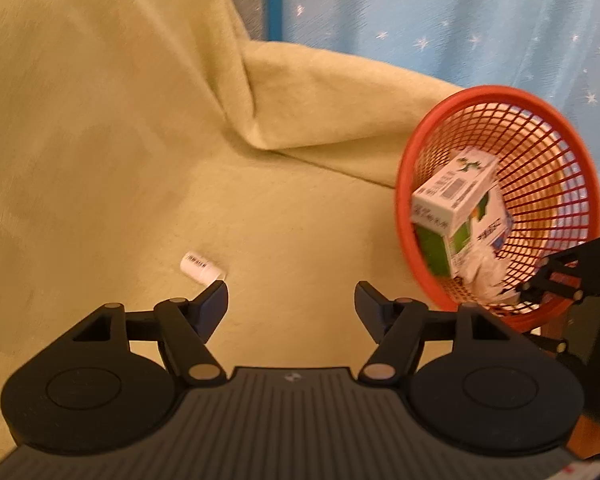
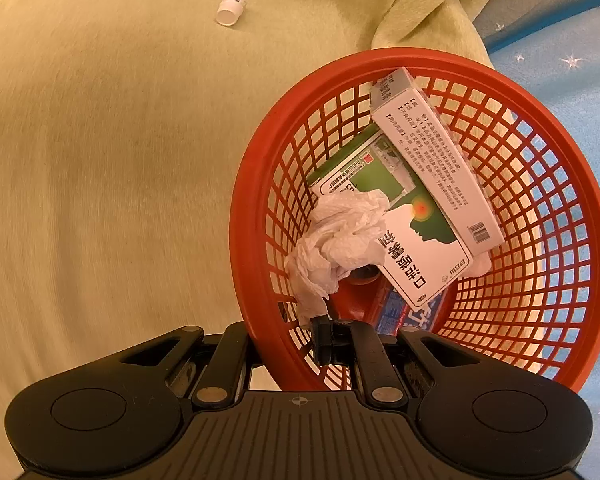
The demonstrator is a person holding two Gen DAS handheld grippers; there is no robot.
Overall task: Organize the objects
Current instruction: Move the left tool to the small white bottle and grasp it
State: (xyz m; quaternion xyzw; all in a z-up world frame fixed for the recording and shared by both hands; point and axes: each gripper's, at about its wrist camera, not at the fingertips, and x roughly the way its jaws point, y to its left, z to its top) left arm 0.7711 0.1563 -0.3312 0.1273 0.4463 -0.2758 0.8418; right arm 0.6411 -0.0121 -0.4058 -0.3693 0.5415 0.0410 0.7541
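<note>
Right gripper [image 2: 327, 334]: jaws together, pinching tail of crumpled tissue [image 2: 338, 236] at rim inside red basket [image 2: 252, 216]. Spread jaws over basket, let tissue drop beside boxes [image 2: 416, 216].
Left gripper [image 1: 291, 296]: jaws apart, empty. You aim next at small white bottle [image 1: 199, 267] lying on green cloth [image 1: 100, 160], just ahead of left finger.
Basket bottom under boxes hidden; left view blurred, bottle label unreadable.

Crumpled tissue [image 2: 336, 240] covers the green-and-white box's [image 2: 416, 248] corner; a blue packet [image 2: 404, 312] peeks from beneath, print unreadable. The small white bottle's [image 1: 199, 267] label blurs.
</note>
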